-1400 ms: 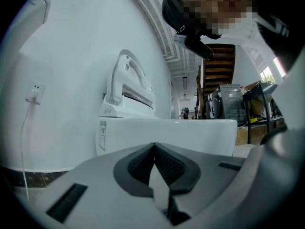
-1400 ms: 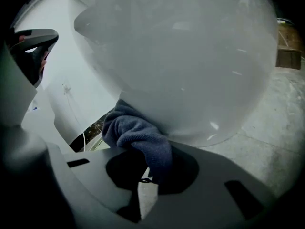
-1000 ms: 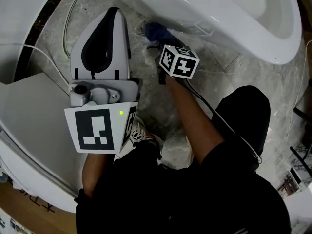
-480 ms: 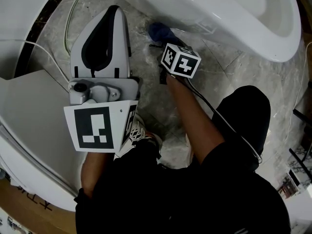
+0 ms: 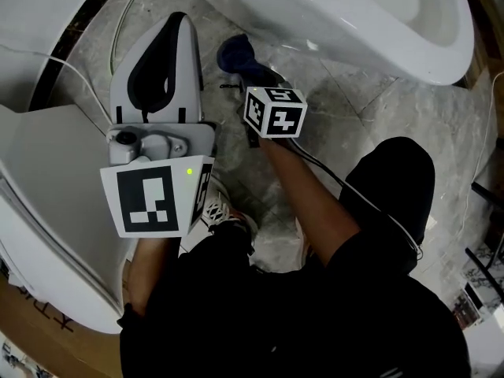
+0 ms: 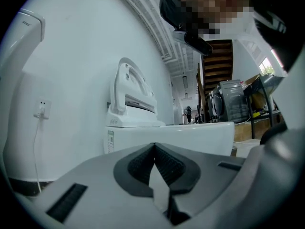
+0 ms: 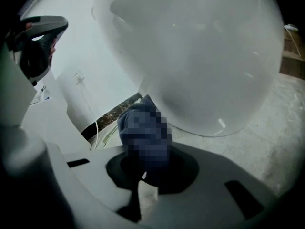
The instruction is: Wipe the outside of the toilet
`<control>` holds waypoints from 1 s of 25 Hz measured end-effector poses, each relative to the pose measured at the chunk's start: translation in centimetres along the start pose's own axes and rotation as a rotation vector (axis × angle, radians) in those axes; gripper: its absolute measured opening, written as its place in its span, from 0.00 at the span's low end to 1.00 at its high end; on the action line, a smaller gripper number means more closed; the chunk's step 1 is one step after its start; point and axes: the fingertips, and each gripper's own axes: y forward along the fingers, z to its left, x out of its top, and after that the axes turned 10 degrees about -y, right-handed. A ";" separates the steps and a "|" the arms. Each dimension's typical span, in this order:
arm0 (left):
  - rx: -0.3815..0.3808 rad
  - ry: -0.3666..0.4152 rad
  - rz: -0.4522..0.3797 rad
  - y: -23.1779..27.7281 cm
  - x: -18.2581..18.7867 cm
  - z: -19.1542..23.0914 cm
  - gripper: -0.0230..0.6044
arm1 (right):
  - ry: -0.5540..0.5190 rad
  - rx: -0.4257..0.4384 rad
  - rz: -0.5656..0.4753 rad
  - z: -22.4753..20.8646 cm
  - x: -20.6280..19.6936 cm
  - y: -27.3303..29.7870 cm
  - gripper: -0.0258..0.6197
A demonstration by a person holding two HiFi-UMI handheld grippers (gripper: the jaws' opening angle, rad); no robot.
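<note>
The white toilet bowl (image 5: 354,14) fills the top right of the head view, and its rounded underside (image 7: 200,56) looms over the right gripper view. My right gripper (image 5: 246,71) is shut on a dark blue cloth (image 5: 235,53), which is bunched at the foot of the bowl just above the floor. In the right gripper view the cloth (image 7: 143,132) sticks up out of the right gripper (image 7: 145,168) and touches the bowl's lower curve. My left gripper (image 5: 178,22) hangs to the left, away from the bowl. Its pads (image 6: 164,163) meet with nothing between them.
A large white fixture (image 5: 47,179) stands at the left with a thin hose (image 5: 116,30) beside it. Grey marble floor (image 5: 378,116) lies under the bowl. The person's shoe (image 5: 224,215) is below the grippers. Another white toilet (image 6: 136,109) with a raised seat shows in the left gripper view.
My right gripper has carried the blue cloth a little left and farther along the foot of the bowl. The left gripper has barely moved.
</note>
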 end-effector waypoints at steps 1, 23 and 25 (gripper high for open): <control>0.009 0.004 -0.001 -0.1 0.2 0.2 0.05 | -0.030 0.012 -0.013 0.6 0.6 -0.2 0.10; 0.120 0.130 -0.062 -3.6 12.4 5.2 0.05 | -0.422 0.308 -0.424 16.7 20.3 -11.5 0.10; 0.127 0.135 -0.072 -4.1 14.0 5.2 0.05 | -0.428 0.321 -0.464 17.1 22.6 -13.4 0.10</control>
